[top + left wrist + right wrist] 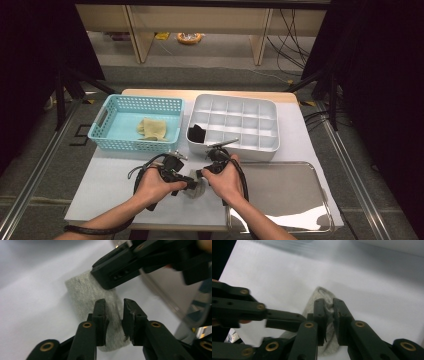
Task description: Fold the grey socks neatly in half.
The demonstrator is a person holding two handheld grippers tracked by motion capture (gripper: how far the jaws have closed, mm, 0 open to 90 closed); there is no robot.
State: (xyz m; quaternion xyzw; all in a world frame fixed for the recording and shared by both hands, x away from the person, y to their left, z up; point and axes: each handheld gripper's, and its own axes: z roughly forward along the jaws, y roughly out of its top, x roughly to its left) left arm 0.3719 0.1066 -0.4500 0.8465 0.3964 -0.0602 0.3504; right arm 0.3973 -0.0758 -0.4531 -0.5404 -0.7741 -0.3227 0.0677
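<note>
Left hand-held gripper (114,315): jaws slightly apart astride the small grey knitted sock (87,293), pinch unclear.
Right hand-held gripper (329,308): clamped on the sock's bunched edge.
Sock, high view: mostly hidden between hands.

Sock (87,293): heathered grey knit. Basket (107,135), at 11 o'clock: turquoise lattice, w/ tan cloth (152,129). Divided box (270,145): white; tray (320,200): mirror-finish steel.

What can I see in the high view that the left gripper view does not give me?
High view alone: the blue basket with a beige cloth, and the white divided box with a black item in one compartment. Left gripper view alone: the left gripper, jaws slightly apart over the grey sock. Both share the sock, the right gripper and the metal tray.
</note>
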